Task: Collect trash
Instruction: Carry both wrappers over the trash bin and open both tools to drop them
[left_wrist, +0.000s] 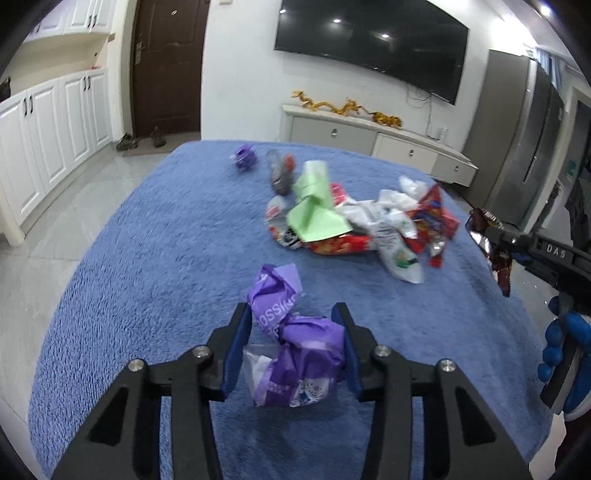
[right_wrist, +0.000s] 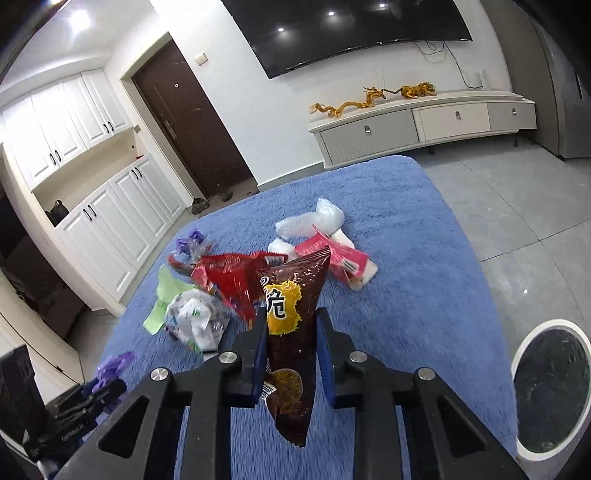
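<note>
While a purple wrapper (left_wrist: 295, 354) is clamped in the left fingers (left_wrist: 245, 332) and a brown bag (right_wrist: 291, 332) in the right, a litter pile (left_wrist: 354, 221) at centre frame is left uncollected; the bin (right_wrist: 550, 387) waits lower right.

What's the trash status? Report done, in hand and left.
Done: nothing visible inside the bin, though its interior is dark. In hand: left gripper clamps a purple wrapper; right gripper clamps a brown snack bag. Left: the wrapper pile and a small purple piece on the blue blanket.

Each view looks forward along its hand-held gripper, close over the blue-covered bench (left_wrist: 147, 258); both share the trash pile (left_wrist: 354, 221).
</note>
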